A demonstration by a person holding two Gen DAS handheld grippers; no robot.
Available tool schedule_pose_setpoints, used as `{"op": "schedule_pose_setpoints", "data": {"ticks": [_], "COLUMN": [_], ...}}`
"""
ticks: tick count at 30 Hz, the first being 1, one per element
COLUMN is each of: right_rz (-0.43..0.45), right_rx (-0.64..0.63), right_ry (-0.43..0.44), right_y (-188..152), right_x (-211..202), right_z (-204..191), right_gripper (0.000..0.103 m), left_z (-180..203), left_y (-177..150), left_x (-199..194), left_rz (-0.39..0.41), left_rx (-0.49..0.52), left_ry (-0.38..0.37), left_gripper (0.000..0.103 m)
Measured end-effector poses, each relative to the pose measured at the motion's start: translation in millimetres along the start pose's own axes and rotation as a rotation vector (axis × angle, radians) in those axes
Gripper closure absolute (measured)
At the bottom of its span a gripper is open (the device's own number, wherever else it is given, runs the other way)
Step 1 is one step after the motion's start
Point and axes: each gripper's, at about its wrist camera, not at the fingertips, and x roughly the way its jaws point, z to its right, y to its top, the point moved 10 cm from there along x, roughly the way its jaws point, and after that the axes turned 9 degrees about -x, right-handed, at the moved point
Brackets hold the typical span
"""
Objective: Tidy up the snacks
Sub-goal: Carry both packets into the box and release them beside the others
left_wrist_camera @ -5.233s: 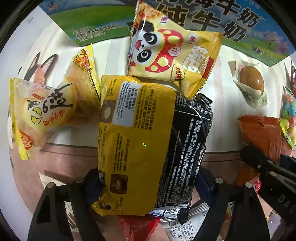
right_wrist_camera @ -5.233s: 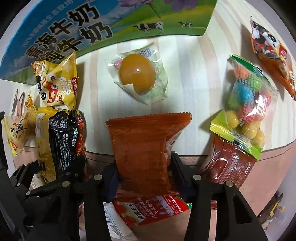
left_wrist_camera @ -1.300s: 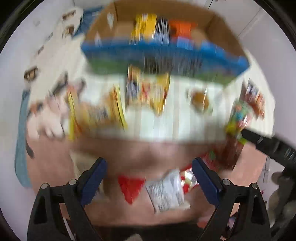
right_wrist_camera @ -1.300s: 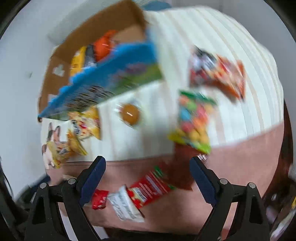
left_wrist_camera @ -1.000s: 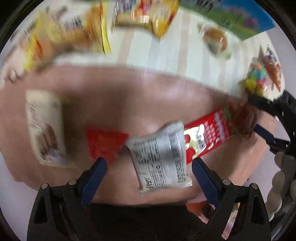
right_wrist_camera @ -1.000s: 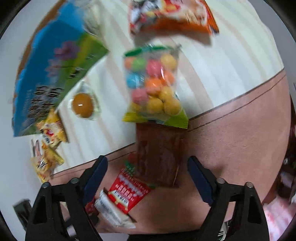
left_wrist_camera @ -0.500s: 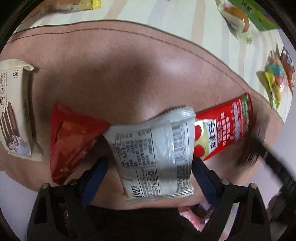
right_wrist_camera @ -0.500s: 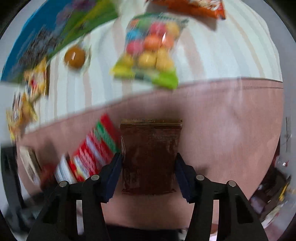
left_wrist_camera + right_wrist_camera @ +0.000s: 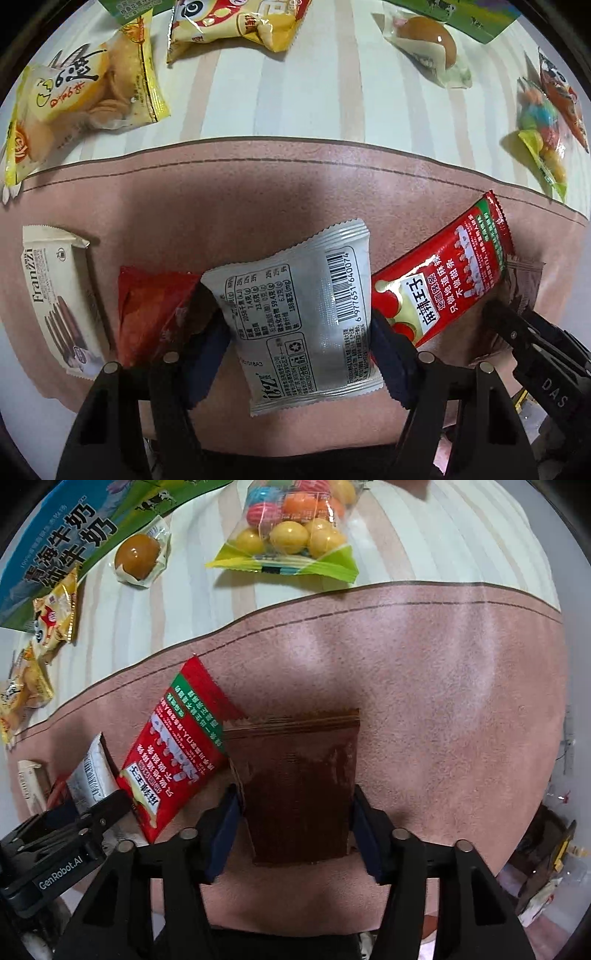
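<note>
Left gripper (image 9: 299, 325): closing onto flat silver foil snack packet (image 9: 303, 317), barcode at one o'clock.
Right gripper (image 9: 295, 812): clamped on dark brown crinkle-edged foil pouch (image 9: 299, 786).

I'm looking straight down on a table (image 9: 295, 192) covered near me by a pinkish-brown mat (image 9: 443, 686) with a thin dark stitched line along its far edge. Beyond it lies a cream cloth with pale pink stripes (image 9: 332, 92). Soft glare patches sit on the mat. At the right edge, dim clutter (image 9: 546, 864) shows below the table.
</note>
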Motion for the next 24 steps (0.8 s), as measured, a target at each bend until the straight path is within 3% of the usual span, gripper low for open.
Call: {"op": "schedule_pose_setpoints", "data": {"ticks": [5, 10, 16, 24], "right_rz": [0.034, 0.099, 0.226, 0.37], "right_rx": [0.004, -0.002, -0.051, -0.091], "right_ry": [0.028, 0.108, 0.213, 0.268], "right_y": [-6.8, 2.0, 53.7, 146.9], "right_x": [-12.9, -52.5, -132.9, -206.3], "right_z": [-6.0, -15.3, -59.6, -95.2], "right_gripper": [0.045, 0.045, 0.045, 0.045], "left_z": [12.3, 25.8, 34.4, 23.1], "left_y": [-4.8, 11.8, 60.3, 131.5], "left_x": [-22.3, -86.5, -171.5, -211.6], "left_rz": [0.056, 0.197, 0.353, 0.495], "left_rx": [0.05, 0.118, 0.125, 0.096], "left_ry": [0.001, -0.01, -0.061, -0.07], "left_gripper": [0.031, 0.031, 0.031, 0.031]}}
